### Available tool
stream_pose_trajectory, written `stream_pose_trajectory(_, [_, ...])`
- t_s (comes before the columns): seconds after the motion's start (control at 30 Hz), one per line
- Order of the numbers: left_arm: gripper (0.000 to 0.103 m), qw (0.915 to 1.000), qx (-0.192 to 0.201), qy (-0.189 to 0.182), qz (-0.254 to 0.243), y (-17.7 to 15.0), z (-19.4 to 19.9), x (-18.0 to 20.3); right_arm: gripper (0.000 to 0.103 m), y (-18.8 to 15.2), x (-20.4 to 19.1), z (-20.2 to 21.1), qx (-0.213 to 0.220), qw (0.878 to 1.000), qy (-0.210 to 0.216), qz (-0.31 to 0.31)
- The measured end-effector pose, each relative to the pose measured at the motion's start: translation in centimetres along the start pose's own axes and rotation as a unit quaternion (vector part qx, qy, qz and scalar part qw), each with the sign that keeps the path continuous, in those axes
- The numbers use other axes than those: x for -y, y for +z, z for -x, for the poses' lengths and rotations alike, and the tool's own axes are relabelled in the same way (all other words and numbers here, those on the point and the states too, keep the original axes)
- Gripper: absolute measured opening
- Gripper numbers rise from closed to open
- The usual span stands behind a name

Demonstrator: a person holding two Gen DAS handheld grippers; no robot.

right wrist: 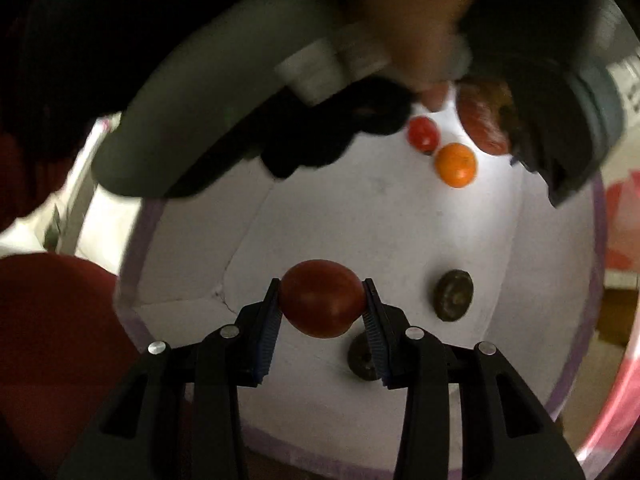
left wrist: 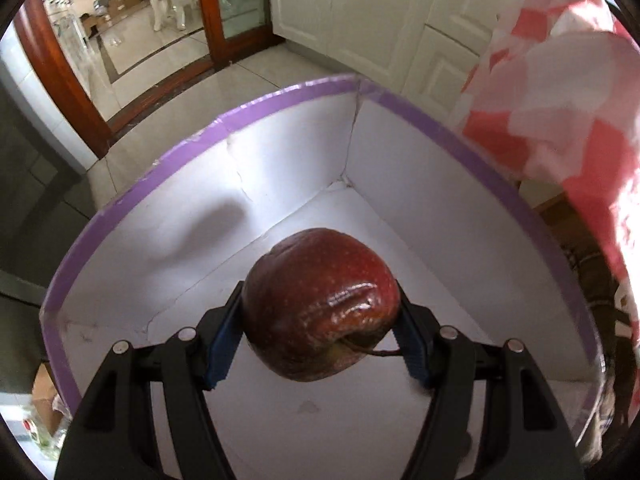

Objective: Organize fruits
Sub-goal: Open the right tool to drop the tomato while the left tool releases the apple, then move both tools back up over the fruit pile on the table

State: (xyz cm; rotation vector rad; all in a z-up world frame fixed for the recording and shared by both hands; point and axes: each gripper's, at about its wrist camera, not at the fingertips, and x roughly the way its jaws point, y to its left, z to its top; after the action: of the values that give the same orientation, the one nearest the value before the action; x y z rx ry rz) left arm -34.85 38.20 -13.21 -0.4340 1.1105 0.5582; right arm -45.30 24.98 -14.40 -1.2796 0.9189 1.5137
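A dark red apple (left wrist: 320,304) is clamped between the blue pads of my left gripper (left wrist: 321,297), just above the floor of a white box with a purple rim (left wrist: 280,100). In the right wrist view my right gripper (right wrist: 321,285) is shut on a smaller round red fruit (right wrist: 322,300) and points straight down into the same box (right wrist: 360,220). On the box floor lie a small red tomato (right wrist: 423,133), an orange fruit (right wrist: 456,165) and two dark round fruits (right wrist: 454,295), one partly hidden behind my right finger. The apple (right wrist: 480,124) shows blurred at the top right.
A pink and white checked cloth (left wrist: 560,120) hangs beside the box on the right. White cupboard doors (left wrist: 360,12), tiled floor (left wrist: 160,80) and a wooden door frame (left wrist: 52,72) lie beyond. A dark red surface (right wrist: 52,340) borders the box on the left.
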Motion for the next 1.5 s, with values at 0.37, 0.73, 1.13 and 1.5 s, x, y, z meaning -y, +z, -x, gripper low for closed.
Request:
stream_pose_trajectory(0.37, [0.068, 0.999, -0.019, 0.027, -0.029, 0.3, -2.0, 1.1, 0.041, -0.2, 2.4, -1.5, -0.008, 0.999, 0.005, -0.051])
stream_pose_trajectory(0.73, [0.08, 0.9996, 0.008, 0.028, 0.001, 1.0, -0.6, 0.7, 0.074, 0.0, 3.7, 3.1, 0.061, 0.994, -0.05, -0.078])
stream_pose_trajectory(1.13, [0.101, 0.9534, 0.302, -0.001, -0.008, 3.1, 16.7, 7.1, 0.087, -11.5, 7.0, 21.9, 0.305, 0.905, -0.195, -0.223])
stream_pose_trajectory(1.5, [0.101, 0.9173, 0.312, -0.186, -0.163, 5.6, 21.7, 29.6, 0.087, -36.4, 13.6, 31.0, 0.392, 0.681, -0.309, -0.536])
